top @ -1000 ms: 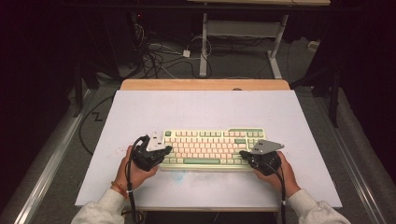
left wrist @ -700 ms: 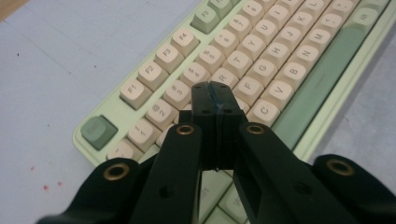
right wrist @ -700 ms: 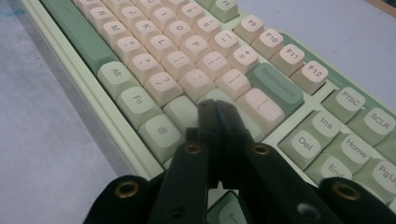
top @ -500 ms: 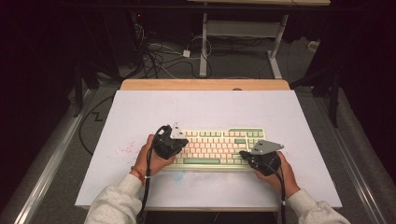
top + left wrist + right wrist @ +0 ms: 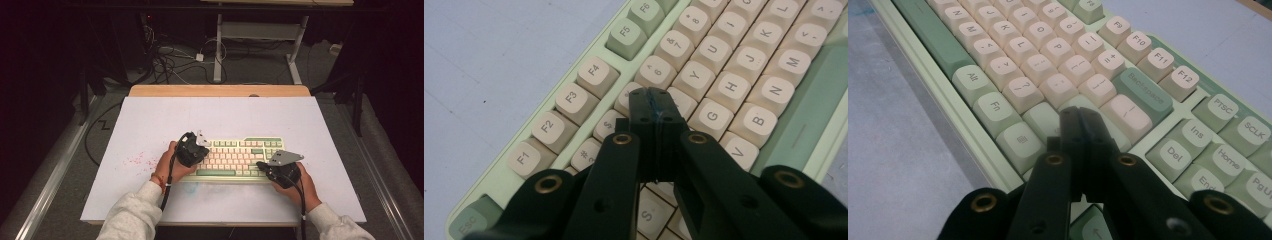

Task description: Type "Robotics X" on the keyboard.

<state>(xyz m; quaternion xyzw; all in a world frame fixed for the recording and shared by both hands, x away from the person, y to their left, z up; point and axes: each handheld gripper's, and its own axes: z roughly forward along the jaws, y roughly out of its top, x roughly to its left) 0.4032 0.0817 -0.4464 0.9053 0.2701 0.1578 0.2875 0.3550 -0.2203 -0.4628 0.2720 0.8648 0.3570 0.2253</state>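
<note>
both hands sit at the near edge of the white table [image 5: 150, 120]. left gripper [image 5: 653, 107] has its jaws pressed together, tips over the number row near the 5 key. right gripper [image 5: 1079, 125] is pinched closed too, hovering by the enter key. the green and cream keyboard [image 5: 237, 157] lies between them, mid-table.
</note>
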